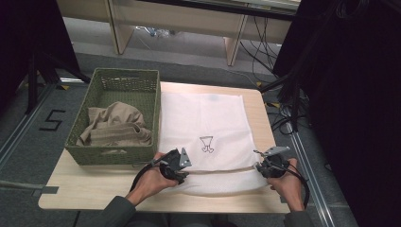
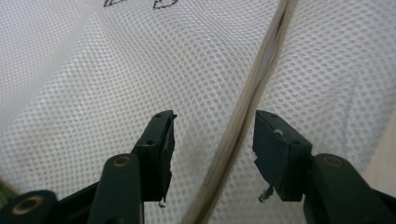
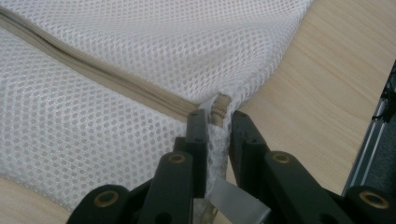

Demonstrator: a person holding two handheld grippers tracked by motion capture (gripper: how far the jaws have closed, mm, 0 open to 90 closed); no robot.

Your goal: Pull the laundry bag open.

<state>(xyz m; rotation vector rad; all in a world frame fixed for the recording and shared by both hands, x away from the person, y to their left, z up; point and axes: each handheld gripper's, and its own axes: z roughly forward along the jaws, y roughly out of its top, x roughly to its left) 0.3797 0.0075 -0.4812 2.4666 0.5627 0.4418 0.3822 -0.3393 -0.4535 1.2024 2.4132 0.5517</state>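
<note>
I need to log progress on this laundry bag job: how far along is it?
Done: the white mesh laundry bag lies flat on the wooden table. In hand: the right gripper pinches the bag's edge at the end of the beige zipper; the left gripper straddles the zipper, jaws apart. Left: the beige clothes sit in the green woven basket.
</note>
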